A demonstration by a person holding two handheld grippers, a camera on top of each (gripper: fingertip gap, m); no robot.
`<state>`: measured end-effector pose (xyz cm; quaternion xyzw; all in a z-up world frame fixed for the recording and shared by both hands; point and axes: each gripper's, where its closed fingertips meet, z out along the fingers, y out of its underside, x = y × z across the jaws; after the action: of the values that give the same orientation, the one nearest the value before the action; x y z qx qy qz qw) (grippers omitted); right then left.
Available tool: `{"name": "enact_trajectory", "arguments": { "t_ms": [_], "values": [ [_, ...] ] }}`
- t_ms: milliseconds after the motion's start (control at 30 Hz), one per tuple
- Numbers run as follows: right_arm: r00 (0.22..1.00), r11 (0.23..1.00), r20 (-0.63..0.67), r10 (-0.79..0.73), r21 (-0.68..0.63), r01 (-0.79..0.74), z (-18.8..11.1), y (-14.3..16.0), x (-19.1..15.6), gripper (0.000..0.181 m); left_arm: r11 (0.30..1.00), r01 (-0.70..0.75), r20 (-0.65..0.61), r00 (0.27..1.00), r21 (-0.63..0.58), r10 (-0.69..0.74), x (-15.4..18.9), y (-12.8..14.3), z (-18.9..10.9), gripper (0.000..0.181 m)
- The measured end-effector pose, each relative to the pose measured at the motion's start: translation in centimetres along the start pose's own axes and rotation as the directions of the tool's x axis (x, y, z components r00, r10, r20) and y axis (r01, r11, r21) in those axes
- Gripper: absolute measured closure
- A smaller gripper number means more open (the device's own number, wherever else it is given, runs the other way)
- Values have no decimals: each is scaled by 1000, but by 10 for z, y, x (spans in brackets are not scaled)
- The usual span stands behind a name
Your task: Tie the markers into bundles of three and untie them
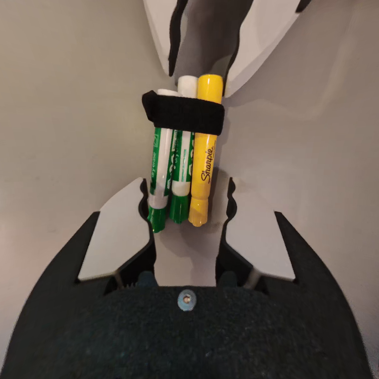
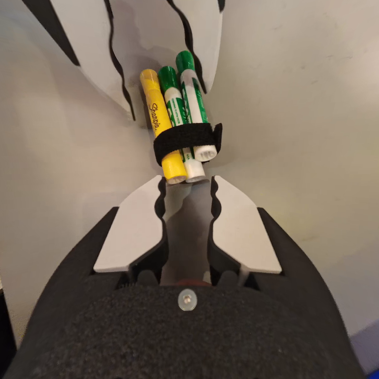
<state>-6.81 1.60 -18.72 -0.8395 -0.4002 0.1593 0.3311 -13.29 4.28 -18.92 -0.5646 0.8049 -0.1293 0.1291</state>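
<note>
A bundle of three markers lies on the pale table: two green-capped white markers (image 1: pixel 164 164) and a yellow highlighter (image 1: pixel 205 164), bound near their butt ends by a black strap (image 1: pixel 184 117). My left gripper (image 1: pixel 187 180) is open around the cap ends; its left finger (image 1: pixel 143 196) is at a green cap, and there is a gap on the right side. My right gripper (image 2: pixel 187 180) is open, with its tips just at the butt ends. The bundle (image 2: pixel 178 106) and the strap (image 2: pixel 184 139) show there too. Each gripper shows across in the other's view: the right (image 1: pixel 199 82), the left (image 2: pixel 169 103).
The table (image 1: pixel 61 143) is a plain pale surface around the bundle. The strap's loose tail (image 2: pixel 218 133) sticks up at one side. A blue patch (image 2: pixel 365 344) and a dark edge (image 2: pixel 6 328) show at the bottom corners of the right wrist view. The tips of one gripper are about 8 centimeters away from the tips of the other. My right gripper's tips are some 4 centimeters from the strap (image 2: pixel 184 139). Seen from the left wrist view (image 1: pixel 186 110) as well.
</note>
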Motion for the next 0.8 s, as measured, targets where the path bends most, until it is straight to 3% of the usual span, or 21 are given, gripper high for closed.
{"name": "enact_trajectory", "arguments": {
  "t_ms": [233, 500, 600, 633, 700, 800],
  "values": [
    [996, 997, 45, 71, 28, -73, 4, -3, -2, 145, 1000, -4, -21, 1000, -31, 3, 1, -3, 8, 124],
    [991, 991, 60, 118, 55, -122, 0, -2, -3, 147, 996, -22, -5, 1000, -88, 22, 3, -4, 8, 126],
    [991, 991, 52, 121, 57, -124, -2, -1, -1, 160, 996, -4, -7, 1000, -90, 3, 2, -6, 4, 131],
    [991, 990, 51, 120, 64, -123, -3, -1, 0, 162, 996, 2, -11, 1000, -94, -3, 1, -6, 2, 141],
    [991, 988, 56, 119, 97, -124, -5, -5, 1, 149, 995, 10, -27, 1000, -102, -13, 1, -5, 1, 147],
    [990, 987, 67, 127, 93, -133, -7, -6, 1, 147, 992, 8, -35, 999, -128, -12, 2, -4, 1, 147]
  ]
}}
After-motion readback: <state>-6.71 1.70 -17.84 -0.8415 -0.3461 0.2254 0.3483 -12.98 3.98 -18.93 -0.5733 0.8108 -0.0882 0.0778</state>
